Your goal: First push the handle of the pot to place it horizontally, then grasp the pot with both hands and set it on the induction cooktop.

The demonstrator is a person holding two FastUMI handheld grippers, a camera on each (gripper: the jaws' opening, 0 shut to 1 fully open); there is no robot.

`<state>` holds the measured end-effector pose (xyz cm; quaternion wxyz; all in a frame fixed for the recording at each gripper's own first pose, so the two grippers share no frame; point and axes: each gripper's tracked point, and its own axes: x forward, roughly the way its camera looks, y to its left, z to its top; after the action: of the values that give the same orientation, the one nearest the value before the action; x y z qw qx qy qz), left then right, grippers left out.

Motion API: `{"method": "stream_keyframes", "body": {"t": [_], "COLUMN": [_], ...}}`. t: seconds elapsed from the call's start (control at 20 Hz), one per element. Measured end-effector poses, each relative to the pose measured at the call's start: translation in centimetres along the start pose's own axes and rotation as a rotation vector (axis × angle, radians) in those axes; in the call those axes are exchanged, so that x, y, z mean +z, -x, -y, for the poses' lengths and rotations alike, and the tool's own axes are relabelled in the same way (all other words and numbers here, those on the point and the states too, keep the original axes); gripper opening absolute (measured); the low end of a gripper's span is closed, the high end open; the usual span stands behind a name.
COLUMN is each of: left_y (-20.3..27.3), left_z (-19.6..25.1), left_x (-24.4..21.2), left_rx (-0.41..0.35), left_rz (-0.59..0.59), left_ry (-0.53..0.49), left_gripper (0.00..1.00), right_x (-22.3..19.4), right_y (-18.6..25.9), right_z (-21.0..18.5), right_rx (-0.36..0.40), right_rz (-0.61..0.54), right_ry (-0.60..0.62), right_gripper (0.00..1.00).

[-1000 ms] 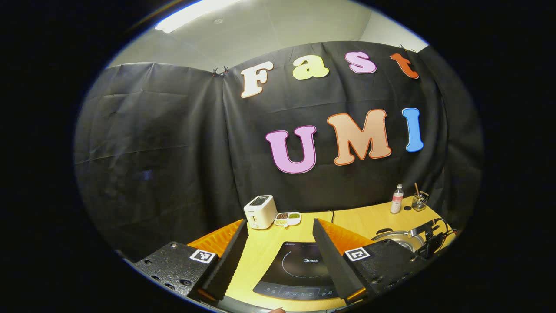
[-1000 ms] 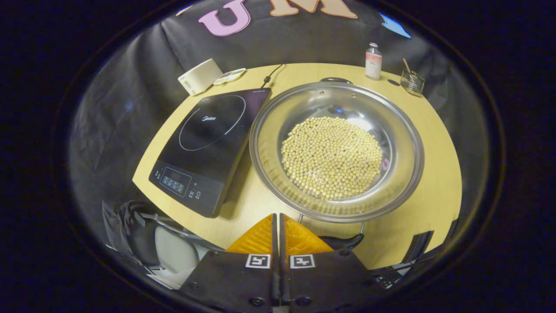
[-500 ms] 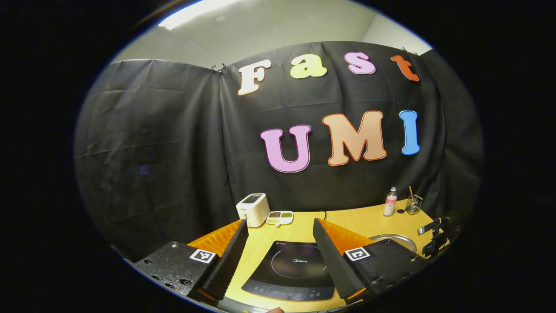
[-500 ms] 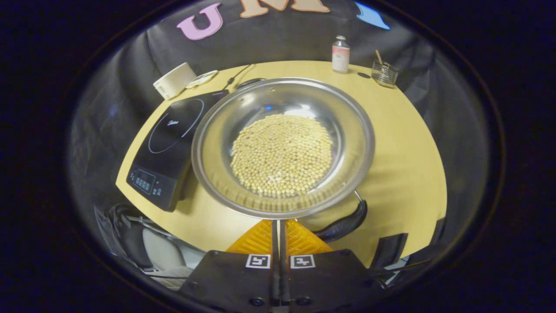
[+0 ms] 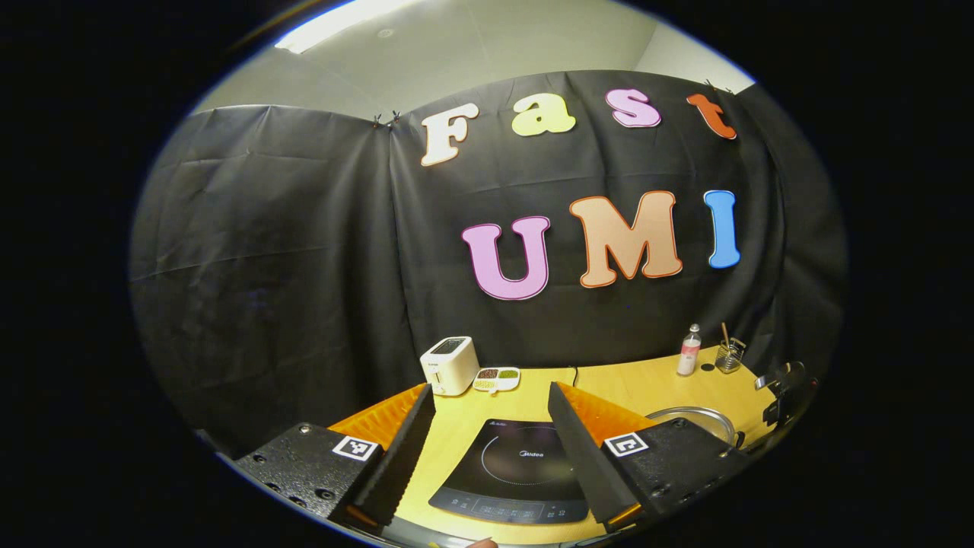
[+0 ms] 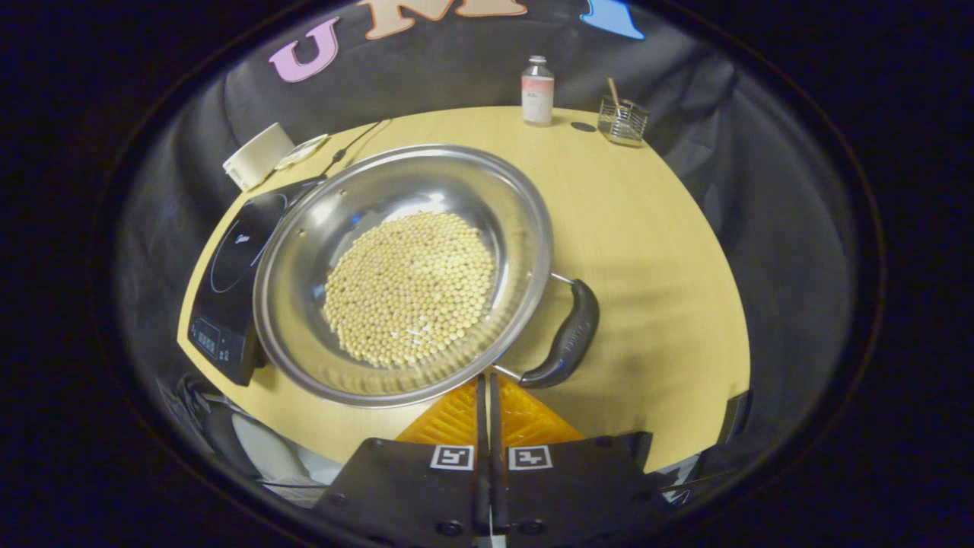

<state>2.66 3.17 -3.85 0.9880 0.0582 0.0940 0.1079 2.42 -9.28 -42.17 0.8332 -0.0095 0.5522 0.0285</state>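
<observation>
The right gripper has its fingers together, tip by the pot's handle at four o'clock, probably for pushing. The pot sits just right of the cooktop; the left gripper, fingers apart, waits above the cooktop.

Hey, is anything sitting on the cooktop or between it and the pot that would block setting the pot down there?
Nothing visible does. The cooktop has a bare glass top, and the pot of beans sits right beside it, its rim overlapping the cooktop's edge.

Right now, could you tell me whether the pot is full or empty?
Neither: the pot holds a layer of pale beans covering its bottom, well below the rim.
</observation>
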Motion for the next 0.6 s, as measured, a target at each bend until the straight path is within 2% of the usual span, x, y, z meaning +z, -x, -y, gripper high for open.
{"method": "stream_keyframes", "body": {"t": [0.1, 0.15, 0.25, 0.3, 0.4, 0.5, 0.6], "left_y": [0.0, 0.1, 0.1, 0.2, 0.1, 0.1, 0.1], "left_z": [-0.2, -0.2, -0.5, -0.6, -0.8, -1.1, -1.4], "left_x": [0.1, 0.0, 0.1, 0.1, 0.1, -0.1, -0.1], "left_rx": [0.010, 0.015, 0.024, 0.029, 0.041, 0.054, 0.067], "left_rz": [-0.001, -0.003, -0.003, -0.003, -0.004, -0.011, -0.015], "left_ry": [-0.001, -0.002, -0.008, -0.013, -0.017, -0.016, -0.019], "left_gripper": [0.96, 0.93, 0.96, 0.93, 0.96, 0.96, 0.93], "right_x": [0.8, 1.1, 2.0, 2.4, 3.2, 4.0, 4.7], "right_y": [-0.6, -0.8, -1.3, -1.5, -2.1, -2.7, -3.3], "right_z": [1.0, 1.4, 2.2, 2.5, 3.2, 3.7, 4.0], "right_rx": [-0.009, -0.013, -0.026, -0.030, -0.038, -0.045, -0.051], "right_rz": [-0.002, -0.003, 0.000, 0.000, -0.003, -0.007, -0.009], "right_ry": [-0.012, -0.012, -0.005, -0.007, -0.010, -0.014, -0.024], "right_gripper": [0.00, 0.03, 0.00, 0.00, 0.03, 0.00, 0.03]}}
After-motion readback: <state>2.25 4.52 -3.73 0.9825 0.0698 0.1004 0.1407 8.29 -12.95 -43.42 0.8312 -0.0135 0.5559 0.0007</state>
